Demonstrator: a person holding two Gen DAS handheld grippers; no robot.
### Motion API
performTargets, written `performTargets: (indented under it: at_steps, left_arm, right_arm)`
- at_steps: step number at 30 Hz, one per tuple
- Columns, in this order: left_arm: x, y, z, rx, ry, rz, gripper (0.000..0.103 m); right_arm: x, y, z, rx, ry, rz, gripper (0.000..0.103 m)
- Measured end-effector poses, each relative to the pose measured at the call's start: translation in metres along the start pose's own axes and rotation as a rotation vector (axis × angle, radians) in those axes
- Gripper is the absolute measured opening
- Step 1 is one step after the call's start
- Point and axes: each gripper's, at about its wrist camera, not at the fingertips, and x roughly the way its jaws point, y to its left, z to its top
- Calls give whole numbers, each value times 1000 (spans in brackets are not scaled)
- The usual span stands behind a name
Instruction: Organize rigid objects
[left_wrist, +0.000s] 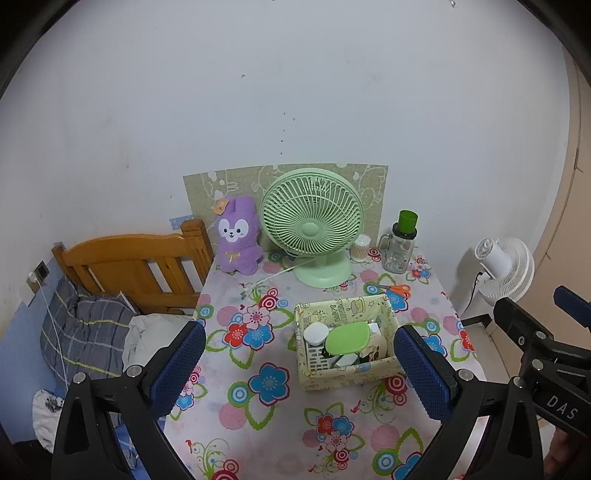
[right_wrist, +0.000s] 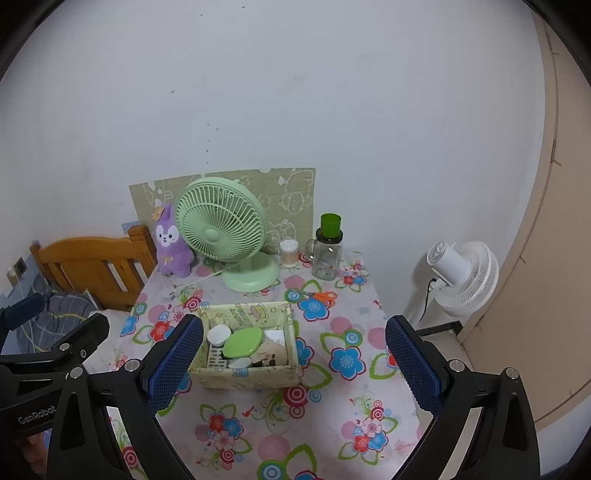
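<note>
A pale yellow patterned box (left_wrist: 376, 373) (right_wrist: 243, 378) stands mid-table. It holds a green oval lid (left_wrist: 347, 338) (right_wrist: 242, 341), a white round case (left_wrist: 316, 332) (right_wrist: 218, 335), a white remote and other small items. Orange-handled scissors (left_wrist: 397, 289) (right_wrist: 323, 295) lie behind the box. My left gripper (left_wrist: 299, 369) is open and empty, held above the near table, left of the box. My right gripper (right_wrist: 293, 363) is open and empty, with the box between its blue pads (right_wrist: 173, 363) in view. The other gripper shows at each view's edge.
On the floral tablecloth (left_wrist: 266, 413) at the back stand a purple plush rabbit (left_wrist: 238, 236), a green desk fan (left_wrist: 312, 225), a cotton swab jar (left_wrist: 360, 248) and a glass jar with green cap (left_wrist: 400, 243). A wooden bed (left_wrist: 129, 266) is left, a white fan (right_wrist: 461, 280) right.
</note>
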Motion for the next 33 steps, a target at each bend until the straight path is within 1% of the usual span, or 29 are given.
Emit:
performTargets:
  at_steps: [8,25,31,33]
  left_arm:
    - [7,4,2,-22,35,-3,103]
    - [7,5,11,-5,33,-7,103]
    - [11,5,10,-2,45,-11,103]
    - [15,6,8,-6,60,-19,103]
  right_arm:
    - [6,3,2,1,20,-7,100]
    - [9,3,10,26,24,-10,100]
    - [14,2,8,36,37,-8,100]
    - [18,2,6,40,45,-11,100]
